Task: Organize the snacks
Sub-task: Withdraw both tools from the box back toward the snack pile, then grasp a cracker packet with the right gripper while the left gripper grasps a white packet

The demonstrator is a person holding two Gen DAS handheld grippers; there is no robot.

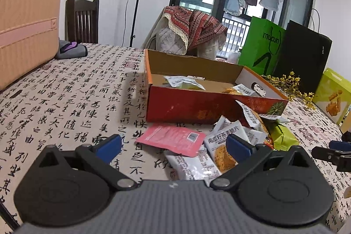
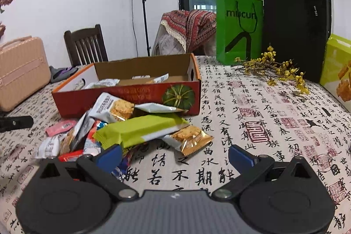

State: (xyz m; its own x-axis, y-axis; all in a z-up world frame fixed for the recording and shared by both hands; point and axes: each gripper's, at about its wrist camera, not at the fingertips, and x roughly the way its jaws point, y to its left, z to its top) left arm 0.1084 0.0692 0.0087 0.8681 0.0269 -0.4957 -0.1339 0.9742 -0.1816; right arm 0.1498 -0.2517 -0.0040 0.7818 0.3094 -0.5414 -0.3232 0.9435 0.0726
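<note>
An open red cardboard box (image 1: 186, 110) (image 2: 136, 95) stands on the table with a few snack packets inside. A heap of packets lies against its front wall. In the left wrist view my left gripper (image 1: 174, 146) is open just before a pink packet (image 1: 173, 138) and a white packet (image 1: 221, 147); nothing is between its fingers. In the right wrist view my right gripper (image 2: 175, 156) is open over bare cloth, with a long green packet (image 2: 140, 129) and a gold packet (image 2: 189, 138) just ahead to its left. The right gripper's tip shows at the left wrist view's right edge.
A calligraphy-print cloth (image 2: 263, 124) covers the table. At the back stand a green bag (image 2: 239, 30), a black bag (image 2: 294, 34), yellow flowers (image 2: 274, 68) and a yellow-green box (image 2: 337, 67). A pink case (image 1: 26, 34) sits left, chairs behind.
</note>
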